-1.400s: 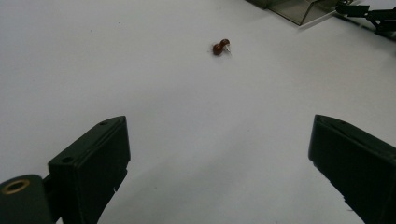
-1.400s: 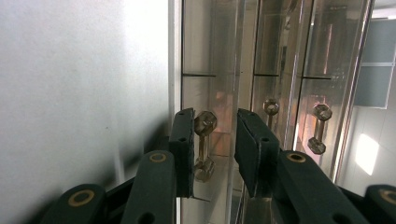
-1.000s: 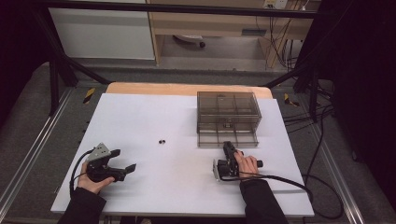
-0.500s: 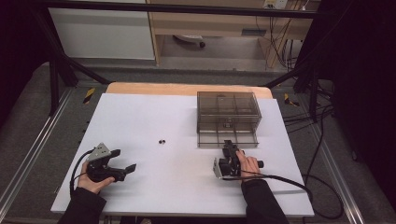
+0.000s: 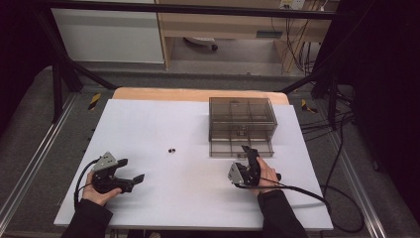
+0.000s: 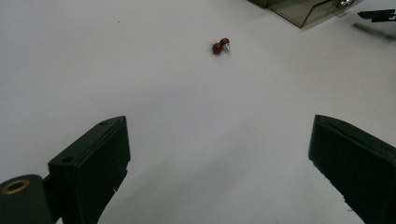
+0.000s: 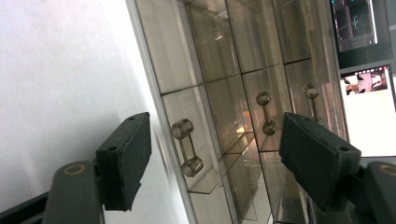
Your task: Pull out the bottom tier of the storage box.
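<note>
A smoky clear drawer cabinet (image 5: 241,121) stands at the right back of the white table (image 5: 163,124). My right gripper (image 5: 250,151) points at its front low down, held on its side. Its jaws have just been opening and stand open. In the right gripper view (image 7: 212,158) a clear bar handle (image 7: 187,147) lies ahead between the pads, untouched, with two more handles (image 7: 265,113) farther along. My left gripper (image 5: 131,170) rests open at the front left. A small brown double bead (image 5: 172,149) lies mid-table, ahead of the left gripper's jaws (image 6: 220,45).
The left gripper view catches a cabinet corner (image 6: 303,11) and the tip of the other gripper (image 6: 377,15) at the top right. Black frame posts and cables (image 5: 317,124) ring the table. Lit screens (image 7: 357,28) show beyond the cabinet.
The right gripper's jaws have spread apart and the hand has lifted a little at the cabinet front. The left gripper and the bead have not moved.
</note>
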The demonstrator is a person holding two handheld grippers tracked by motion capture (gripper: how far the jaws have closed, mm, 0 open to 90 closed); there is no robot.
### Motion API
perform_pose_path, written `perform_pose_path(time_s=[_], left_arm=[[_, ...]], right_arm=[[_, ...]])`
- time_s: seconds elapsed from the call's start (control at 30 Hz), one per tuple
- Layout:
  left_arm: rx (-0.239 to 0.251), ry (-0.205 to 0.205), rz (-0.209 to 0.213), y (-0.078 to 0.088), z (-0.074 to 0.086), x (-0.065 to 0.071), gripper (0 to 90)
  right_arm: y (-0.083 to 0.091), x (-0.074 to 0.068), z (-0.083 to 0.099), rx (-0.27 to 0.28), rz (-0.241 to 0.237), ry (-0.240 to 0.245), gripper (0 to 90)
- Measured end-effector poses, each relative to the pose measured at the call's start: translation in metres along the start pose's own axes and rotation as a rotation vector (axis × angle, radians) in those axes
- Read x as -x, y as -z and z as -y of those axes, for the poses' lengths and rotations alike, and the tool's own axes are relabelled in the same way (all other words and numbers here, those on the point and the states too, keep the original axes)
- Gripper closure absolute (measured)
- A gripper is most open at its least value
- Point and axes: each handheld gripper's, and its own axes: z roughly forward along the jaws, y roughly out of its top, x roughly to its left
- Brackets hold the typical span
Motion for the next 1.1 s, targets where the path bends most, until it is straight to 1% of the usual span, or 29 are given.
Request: perform_pose_path(time_s=[0.03, 0.17, 0.3, 0.4, 0.43, 0.47, 0.5, 0.57, 0.67, 0.77, 0.93, 0.97, 1.0, 1.03, 1.1], left_arm=[[0.0, 0.0, 0.0, 0.0, 0.0, 0.0, 5.2], [0.0, -0.001, 0.0, 0.0, 0.0, 0.0, 5.2], [-0.001, -0.001, 0.0, 0.0, 0.0, 0.0, 5.2], [-0.001, 0.0, -0.001, 0.0, 0.0, 0.0, 5.2], [-0.001, 0.0, -0.001, 0.0, 0.0, 0.0, 5.2], [-0.001, 0.0, -0.001, 0.0, 0.0, 0.0, 5.2], [-0.001, 0.0, -0.001, 0.0, 0.0, 0.0, 5.2], [0.0, 0.0, -0.001, 0.0, 0.0, 0.0, 5.2], [-0.001, 0.0, -0.002, 0.0, 0.0, 0.0, 5.2], [0.0, 0.001, -0.002, 0.0, 0.0, 0.0, 5.2], [0.001, 0.002, -0.001, 0.0, 0.0, 0.0, 5.2], [0.001, 0.002, -0.001, 0.0, 0.0, 0.0, 5.2], [0.0, 0.002, -0.001, 0.0, 0.0, 0.0, 5.2], [0.0, 0.002, -0.001, 0.0, 0.0, 0.0, 5.2], [0.0, 0.002, -0.001, 0.0, 0.0, 0.0, 5.2]], right_arm=[[0.001, 0.001, 0.0, 0.009, -0.002, -0.023, 21.7], [0.003, 0.003, -0.001, 0.034, -0.007, -0.088, 16.6], [0.004, 0.005, -0.001, 0.031, -0.03, -0.152, 13.4], [0.005, 0.008, -0.002, 0.026, -0.05, -0.214, 10.8], [0.005, 0.008, -0.002, 0.025, -0.056, -0.246, 9.9], [0.005, 0.009, -0.002, 0.023, -0.065, -0.261, 9.0], [0.005, 0.01, -0.002, 0.014, -0.077, -0.291, 8.3], [0.005, 0.012, -0.001, 0.0, -0.086, -0.321, 7.0], [0.005, 0.013, 0.0, -0.02, -0.114, -0.383, 6.2], [0.004, 0.015, 0.001, -0.016, -0.146, -0.444, 4.5], [0.005, 0.017, 0.002, -0.005, -0.193, -0.519, 3.9], [0.006, 0.017, 0.005, 0.013, -0.2, -0.555, 4.2], [0.006, 0.018, 0.006, 0.017, -0.204, -0.568, 4.2], [0.007, 0.019, 0.008, 0.02, -0.214, -0.599, 3.9], [0.008, 0.021, 0.012, 0.01, -0.234, -0.637, 2.7]])
